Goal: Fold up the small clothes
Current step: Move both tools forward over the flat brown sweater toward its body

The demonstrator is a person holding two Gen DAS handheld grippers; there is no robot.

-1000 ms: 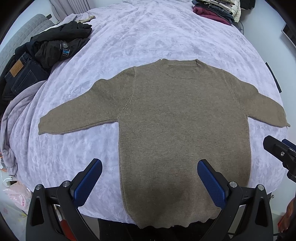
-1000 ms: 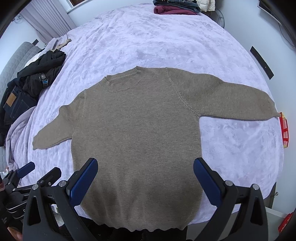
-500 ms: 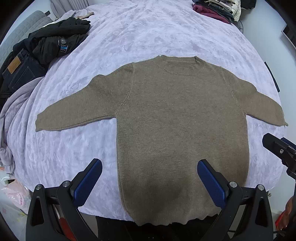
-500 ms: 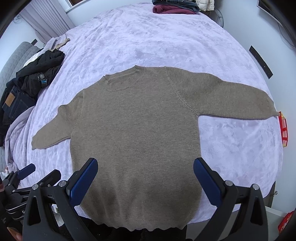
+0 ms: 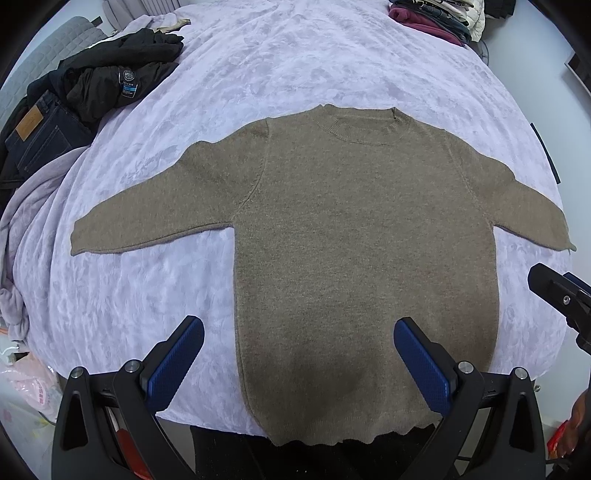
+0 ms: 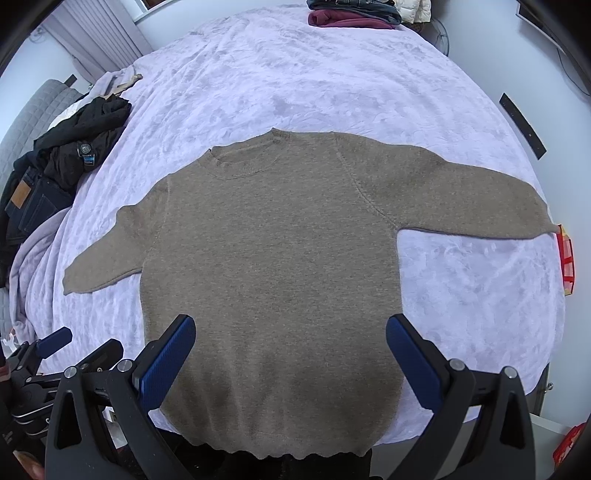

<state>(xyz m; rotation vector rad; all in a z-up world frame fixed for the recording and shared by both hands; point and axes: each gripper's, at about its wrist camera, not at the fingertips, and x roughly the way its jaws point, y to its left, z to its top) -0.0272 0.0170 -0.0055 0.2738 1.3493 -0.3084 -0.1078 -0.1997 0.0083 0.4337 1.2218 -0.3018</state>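
Note:
A brown knitted sweater [image 5: 354,251] [image 6: 273,266] lies flat and face up on the lilac bedspread [image 5: 295,59], neck away from me, both sleeves spread out to the sides, hem at the near edge. My left gripper [image 5: 299,365] hovers open above the lower left part of the sweater, holding nothing. My right gripper [image 6: 290,362] hovers open above the lower body of the sweater, also holding nothing. The right gripper's tip [image 5: 557,291] shows at the right edge of the left wrist view. The left gripper [image 6: 59,347] shows at the lower left of the right wrist view.
A heap of black clothes [image 5: 110,77] and dark jeans [image 5: 33,136] sits at the bed's left side. A stack of folded clothes [image 5: 436,18] [image 6: 354,11] lies at the far end. A red object [image 6: 567,258] stands beyond the bed's right edge.
Both cameras have drifted slightly, so the sweater sits a little lower and further left in the views. The sweater itself has not moved and both grippers stay open.

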